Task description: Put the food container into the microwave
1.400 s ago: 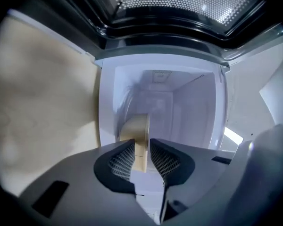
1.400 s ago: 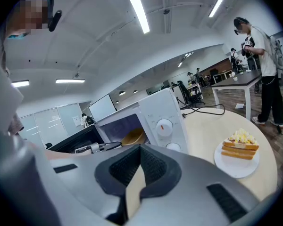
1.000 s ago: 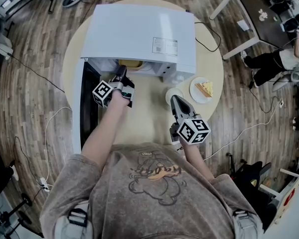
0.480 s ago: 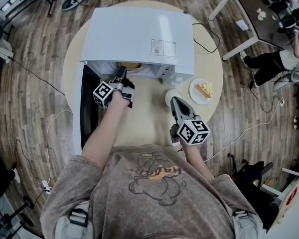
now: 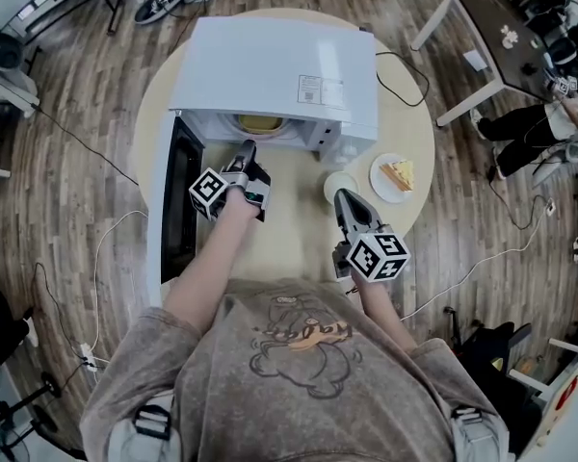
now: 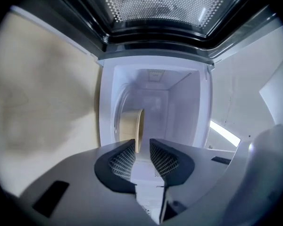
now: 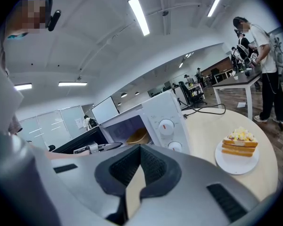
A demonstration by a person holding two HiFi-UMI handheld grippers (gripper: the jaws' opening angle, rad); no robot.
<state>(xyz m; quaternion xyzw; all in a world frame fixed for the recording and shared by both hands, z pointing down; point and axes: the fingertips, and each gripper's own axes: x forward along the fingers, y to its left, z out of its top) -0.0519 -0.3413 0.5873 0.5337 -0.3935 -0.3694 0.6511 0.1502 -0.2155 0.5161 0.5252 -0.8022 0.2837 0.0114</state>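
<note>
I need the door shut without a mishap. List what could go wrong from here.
The left gripper hangs at the mouth of the microwave, fingers apart and empty; a push forward could shove the food container inside.
The open door stands beside the left forearm; swinging it shut could strike the arm.
The right gripper, shut, points at a white round object beside the cake plate; it could knock either.

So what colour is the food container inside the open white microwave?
Pale tan, the round food container; best seen in the left gripper view.
</note>
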